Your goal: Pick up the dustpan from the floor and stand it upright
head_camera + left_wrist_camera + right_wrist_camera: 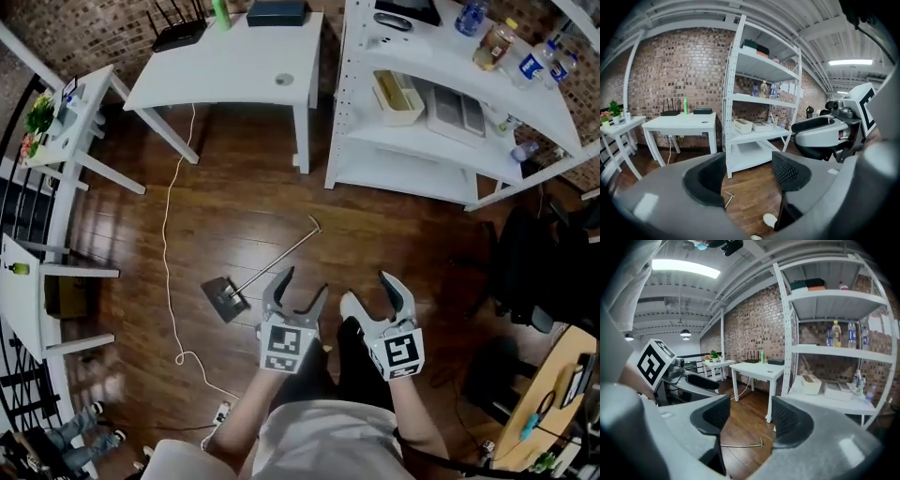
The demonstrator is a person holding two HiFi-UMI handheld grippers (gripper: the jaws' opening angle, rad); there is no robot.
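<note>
The dustpan [225,298] lies flat on the wooden floor, its long thin handle [281,253] running up and right to a hooked end. My left gripper [302,285] hangs just right of the pan and above the floor, open with nothing between its jaws. My right gripper [380,298] is beside it, further right, and also open and empty. In the left gripper view, the handle's end [729,197] shows low between the open jaws of the left gripper [747,176]. The handle [740,445] lies on the floor beyond the right gripper [751,416] in the right gripper view.
A white cord [169,272] trails over the floor left of the dustpan. A white table [234,70] stands at the back, with a white shelf unit [441,122] to its right. The person's legs and a white shoe [769,219] are below the grippers.
</note>
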